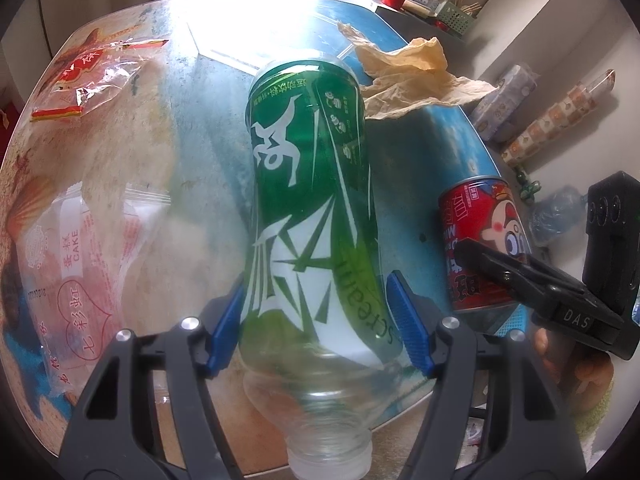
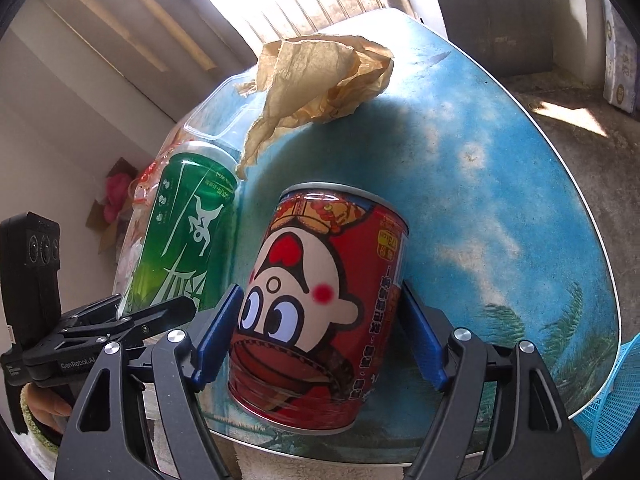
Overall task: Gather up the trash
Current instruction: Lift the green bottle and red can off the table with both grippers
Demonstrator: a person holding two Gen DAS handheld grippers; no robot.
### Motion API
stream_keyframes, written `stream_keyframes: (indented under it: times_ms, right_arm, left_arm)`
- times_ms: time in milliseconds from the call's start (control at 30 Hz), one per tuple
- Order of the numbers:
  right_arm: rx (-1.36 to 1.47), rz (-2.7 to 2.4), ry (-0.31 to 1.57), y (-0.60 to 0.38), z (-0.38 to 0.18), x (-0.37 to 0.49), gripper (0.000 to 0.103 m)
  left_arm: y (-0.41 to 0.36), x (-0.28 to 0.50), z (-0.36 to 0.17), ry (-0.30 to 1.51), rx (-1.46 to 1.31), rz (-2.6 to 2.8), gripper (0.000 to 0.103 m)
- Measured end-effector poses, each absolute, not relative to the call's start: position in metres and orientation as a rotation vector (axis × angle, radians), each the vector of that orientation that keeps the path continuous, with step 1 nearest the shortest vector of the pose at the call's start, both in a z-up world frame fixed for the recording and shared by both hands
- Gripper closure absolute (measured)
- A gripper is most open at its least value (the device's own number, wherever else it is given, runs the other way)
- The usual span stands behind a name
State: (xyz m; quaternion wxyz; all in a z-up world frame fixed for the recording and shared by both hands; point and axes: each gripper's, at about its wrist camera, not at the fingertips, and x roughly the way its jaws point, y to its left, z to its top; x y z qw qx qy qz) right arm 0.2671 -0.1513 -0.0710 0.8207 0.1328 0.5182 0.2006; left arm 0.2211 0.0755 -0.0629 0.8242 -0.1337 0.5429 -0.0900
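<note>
My left gripper (image 1: pixel 318 324) is shut on an empty green-labelled plastic bottle (image 1: pixel 312 200), its capless neck pointing toward the camera; the bottle also shows in the right wrist view (image 2: pixel 184 236). My right gripper (image 2: pixel 320 340) is shut on a red milk can (image 2: pixel 320 300) with a cartoon face; the can also shows in the left wrist view (image 1: pixel 480 240), with the right gripper (image 1: pixel 520 276) around it. Both are held over the table's near edge. A crumpled tan paper (image 1: pixel 408 68) lies beyond them, and it also shows in the right wrist view (image 2: pixel 316 80).
A red and clear wrapper (image 1: pixel 92 80) and a clear cake wrapper (image 1: pixel 80 256) lie on the table (image 2: pixel 500 200) at the left. A clear plastic lid (image 2: pixel 216 120) lies behind the bottle. A blue basket (image 2: pixel 612 400) is off the right edge. Shelves and boxes stand behind.
</note>
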Motion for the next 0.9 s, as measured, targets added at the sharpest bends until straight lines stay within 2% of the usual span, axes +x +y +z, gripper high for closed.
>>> stream_keyframes:
  times_ms: [167,200,267,467,900]
  right_arm:
    - [0.256,0.418,1.097,-0.148,-0.071,0.266,0.028]
    - [0.265,0.428,1.097,-0.148,-0.071,0.266,0.033]
    - [0.268,0.428,1.097,-0.146,-0.072,0.267,0.034]
    - [0.213,0.412,1.082,-0.140,-0.069,0.264,0.035]
    - [0.282,0.422,1.069,-0.153,-0.070,0.253,0.036]
  left_arm:
    - [0.077,0.220,-0.067,1.158,-0.302,-0.195,0.038]
    - [0.076,0.221,-0.068,1.159,-0.303,-0.195,0.038]
    - [0.075,0.220,-0.067,1.155,-0.295,-0.190,0.038]
    - [0.074,0.213,-0.067,1.162,-0.289,-0.194,0.038]
    - [0.060,0.213,-0.064,1.126,-0.218,-0.137,0.038]
